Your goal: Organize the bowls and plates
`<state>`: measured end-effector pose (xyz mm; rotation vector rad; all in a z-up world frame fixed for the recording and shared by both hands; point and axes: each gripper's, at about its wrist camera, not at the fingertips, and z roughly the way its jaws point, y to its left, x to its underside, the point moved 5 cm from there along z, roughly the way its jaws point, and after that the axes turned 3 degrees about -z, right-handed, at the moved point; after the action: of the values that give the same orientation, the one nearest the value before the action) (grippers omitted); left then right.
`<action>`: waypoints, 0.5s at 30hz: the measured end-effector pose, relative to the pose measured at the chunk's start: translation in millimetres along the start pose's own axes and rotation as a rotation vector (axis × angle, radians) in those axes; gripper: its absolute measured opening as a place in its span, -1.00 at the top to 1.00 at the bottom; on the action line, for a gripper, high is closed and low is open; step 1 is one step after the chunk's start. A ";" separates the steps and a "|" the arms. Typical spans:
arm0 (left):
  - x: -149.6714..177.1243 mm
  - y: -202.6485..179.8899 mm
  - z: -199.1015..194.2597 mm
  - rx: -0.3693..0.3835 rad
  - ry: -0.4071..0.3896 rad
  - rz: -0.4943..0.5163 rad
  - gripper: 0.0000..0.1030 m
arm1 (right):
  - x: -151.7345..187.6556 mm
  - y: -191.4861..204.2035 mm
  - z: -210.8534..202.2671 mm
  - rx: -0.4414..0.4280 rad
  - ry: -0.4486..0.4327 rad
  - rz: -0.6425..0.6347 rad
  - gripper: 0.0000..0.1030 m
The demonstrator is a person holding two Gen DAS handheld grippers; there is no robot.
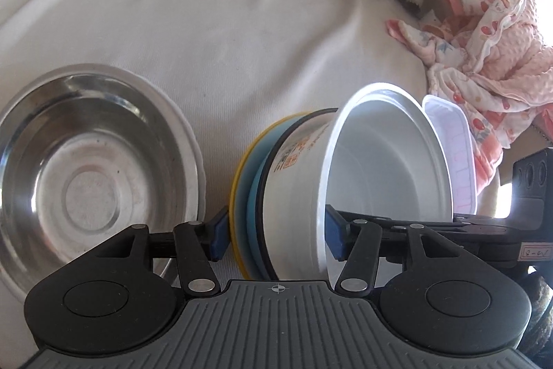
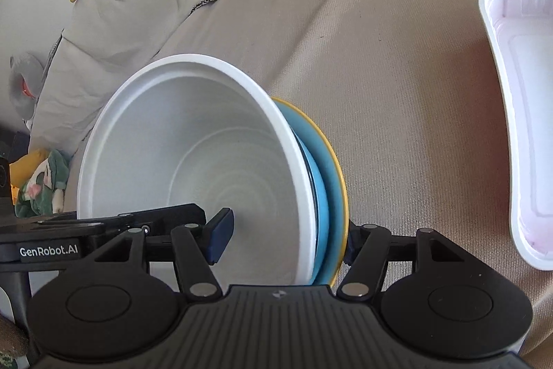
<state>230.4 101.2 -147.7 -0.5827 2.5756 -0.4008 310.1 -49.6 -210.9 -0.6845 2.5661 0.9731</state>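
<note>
A white bowl (image 1: pixel 380 168) lies on its side, nested against a blue plate (image 1: pixel 254 196) and a yellow plate (image 1: pixel 238 189). In the right wrist view my right gripper (image 2: pixel 283 241) is shut on this stack. One finger reaches inside the white bowl (image 2: pixel 193 154), the other sits behind the yellow plate (image 2: pixel 340 168) and blue plate (image 2: pixel 323 189). My left gripper (image 1: pixel 276 236) straddles the same stack, one blue pad beside the yellow plate and one beside the bowl's rim, close but not pressing. A steel bowl (image 1: pixel 93 168) rests upright at the left.
Everything lies on a beige cloth cover (image 1: pixel 242 40) with soft folds. A white plastic tray (image 2: pixel 525 113) lies to the right of the stack. Pink patterned clothes (image 1: pixel 490 57) are heaped at the far right. A green and yellow cloth (image 2: pixel 38 182) sits at the left edge.
</note>
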 end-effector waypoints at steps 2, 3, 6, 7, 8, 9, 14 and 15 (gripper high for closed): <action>1.3 1.7 0.4 0.014 -0.006 0.001 -0.13 | 0.8 -2.5 0.1 -0.003 0.010 -0.001 -0.20; 2.0 2.0 0.4 0.018 -0.006 0.004 -0.13 | 1.0 -2.8 0.8 -0.006 0.015 -0.006 -0.20; 4.3 -0.2 -1.5 0.020 -0.012 0.018 -0.13 | 2.0 -4.8 0.7 -0.013 0.017 -0.017 -0.24; 5.5 -2.0 -1.9 0.013 -0.015 0.027 -0.13 | 2.4 -5.1 0.7 -0.015 0.018 -0.015 -0.25; 6.3 -4.6 -2.0 0.005 -0.019 0.039 -0.13 | 3.1 -4.7 0.9 -0.019 0.019 -0.013 -0.26; 7.0 -5.8 -2.5 -0.001 -0.021 0.049 -0.13 | 4.1 -4.1 1.1 -0.025 0.020 -0.018 -0.26; 6.8 -3.4 -3.0 0.009 -0.012 0.043 -0.13 | 5.3 4.3 0.9 -0.025 0.019 -0.048 -0.29; 6.9 -2.0 -2.7 0.012 -0.007 0.038 -0.13 | 5.3 4.8 0.1 -0.034 0.018 -0.046 -0.29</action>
<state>224.1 96.8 -147.3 -0.5290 2.5719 -0.4005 303.1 -48.2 -210.8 -0.7614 2.5429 1.0027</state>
